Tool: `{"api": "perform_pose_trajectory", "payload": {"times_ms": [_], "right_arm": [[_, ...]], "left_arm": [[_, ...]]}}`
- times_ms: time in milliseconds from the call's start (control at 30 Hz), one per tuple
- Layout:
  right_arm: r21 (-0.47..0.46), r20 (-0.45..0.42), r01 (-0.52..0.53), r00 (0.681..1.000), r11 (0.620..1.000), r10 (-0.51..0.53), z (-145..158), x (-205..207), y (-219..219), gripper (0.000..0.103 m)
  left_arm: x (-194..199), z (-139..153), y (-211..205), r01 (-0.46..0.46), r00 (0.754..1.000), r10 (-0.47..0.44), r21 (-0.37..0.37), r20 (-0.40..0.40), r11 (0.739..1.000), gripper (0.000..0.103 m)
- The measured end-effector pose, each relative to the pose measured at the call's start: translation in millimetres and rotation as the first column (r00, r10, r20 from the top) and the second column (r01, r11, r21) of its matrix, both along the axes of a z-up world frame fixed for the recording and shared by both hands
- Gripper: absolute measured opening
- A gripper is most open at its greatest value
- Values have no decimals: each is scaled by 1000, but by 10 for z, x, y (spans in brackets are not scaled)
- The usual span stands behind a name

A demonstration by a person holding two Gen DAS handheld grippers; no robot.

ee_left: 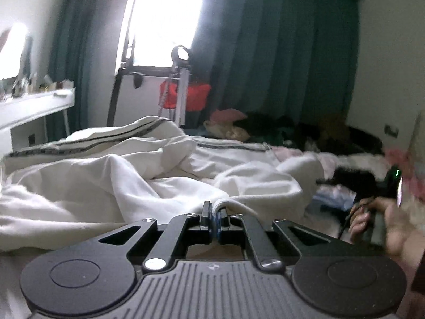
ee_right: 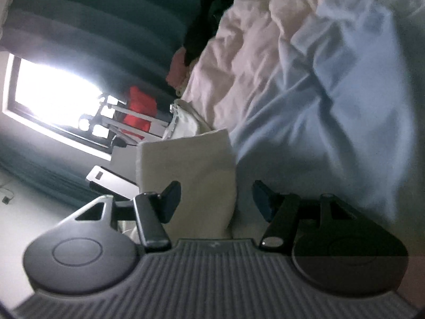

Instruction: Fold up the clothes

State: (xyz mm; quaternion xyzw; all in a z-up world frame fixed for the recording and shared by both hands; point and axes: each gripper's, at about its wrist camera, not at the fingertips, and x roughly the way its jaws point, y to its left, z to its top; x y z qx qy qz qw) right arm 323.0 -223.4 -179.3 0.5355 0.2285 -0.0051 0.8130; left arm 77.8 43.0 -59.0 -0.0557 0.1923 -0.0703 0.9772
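The room is a bedroom with dark green curtains (ee_left: 279,61) drawn beside a bright window (ee_left: 164,18), and a white desk (ee_left: 34,103) crowded with small items stands against the wall on the left. In front of the window is a metal rack (ee_left: 180,90) with something red (ee_left: 198,97) draped on it. The bed (ee_right: 345,122) is covered with rumpled sheets, pale pink further off and pale blue nearer my right side.

A white garment (ee_left: 148,175) with a dark stripe along one edge lies crumpled in loose folds across the bed, filling most of the left wrist view. My left gripper (ee_left: 214,214) has its jaws pinched together on a folded edge of that garment, the cloth rising up out of the narrow gap between them. Beyond it, dark clothes (ee_left: 287,130) and a pink item (ee_left: 228,115) are heaped at the far end of the bed.

My right gripper (ee_right: 216,199) is tipped on its side, and its jaws stand wide apart. A flap of white cloth (ee_right: 194,170) sits in the gap between them, lying against the left finger (ee_right: 170,199) and apart from the right one; it is probably part of the same garment, though the blur keeps me from being sure. In the left view my right hand (ee_left: 377,220) shows at the frame's edge, wrapped around a dark handle.
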Motion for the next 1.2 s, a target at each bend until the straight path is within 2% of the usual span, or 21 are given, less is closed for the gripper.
{"api": "perform_pose_trajectory", "payload": {"times_ms": [100, 133, 200, 233, 267, 367, 467, 567, 733, 800, 867, 933, 1033, 1100, 1133, 1200], "right_arm": [[-71, 22, -49, 998, 996, 51, -28, 278, 70, 58], [-96, 28, -65, 997, 993, 68, -37, 372, 101, 53], [-135, 30, -92, 995, 987, 97, -53, 515, 164, 38], [-147, 34, -100, 994, 984, 106, -56, 563, 183, 22], [-153, 43, -101, 993, 983, 109, -53, 590, 188, 12], [-168, 88, -66, 993, 984, 82, 54, 578, 148, 6], [-184, 144, -2, 989, 983, 29, 271, 494, 50, 5], [-170, 203, 101, 977, 980, -66, 557, 229, -142, 5], [-224, 242, 283, 943, 933, -227, 1031, -496, -529, 5], [-243, 235, 352, 925, 904, -297, 1119, -799, -715, 5], [-231, 193, 396, 914, 889, -357, 1053, -1071, -909, 5], [-183, 73, 406, 914, 895, -399, 865, -1219, -1069, 7], [-144, -68, 472, 872, 870, -485, 641, -1489, -1257, 8], [-136, -142, 494, 848, 859, -510, 594, -1608, -1320, 9], [-131, -165, 495, 844, 859, -511, 591, -1651, -1313, 11], [-121, -163, 492, 847, 862, -506, 591, -1707, -1228, 28]], "left_arm": [[37, 8, 99, -38, 999, 38, -56, -5, 998, 3], [71, -1, 118, -44, 999, 44, -55, -6, 998, 3], [135, -19, 155, -53, 999, 53, -53, -8, 997, 3], [148, -38, 161, -53, 999, 53, -54, -14, 997, 3], [161, -57, 167, -53, 998, 52, -54, -19, 997, 3], [196, -101, 154, -45, 998, 43, -57, -35, 997, 3], [206, -107, 98, -10, 999, 8, -69, -43, 998, 3], [81, -92, 44, 54, 998, -56, -83, -17, 995, 3], [-47, -117, -114, 167, 985, -170, -95, -22, 981, 3], [-3, -183, -236, 202, 978, -206, -88, -44, 975, 3], [46, -271, -350, 223, 971, -227, -60, -73, 973, 3], [99, -377, -459, 235, 966, -236, -18, -107, 972, 3], [155, -505, -516, 245, 955, -241, 3, -172, 969, 4], [139, -520, -515, 243, 954, -237, 10, -183, 970, 5], [131, -527, -514, 242, 954, -235, 13, -188, 970, 5], [107, -526, -518, 239, 955, -232, 18, -187, 971, 6]]}}
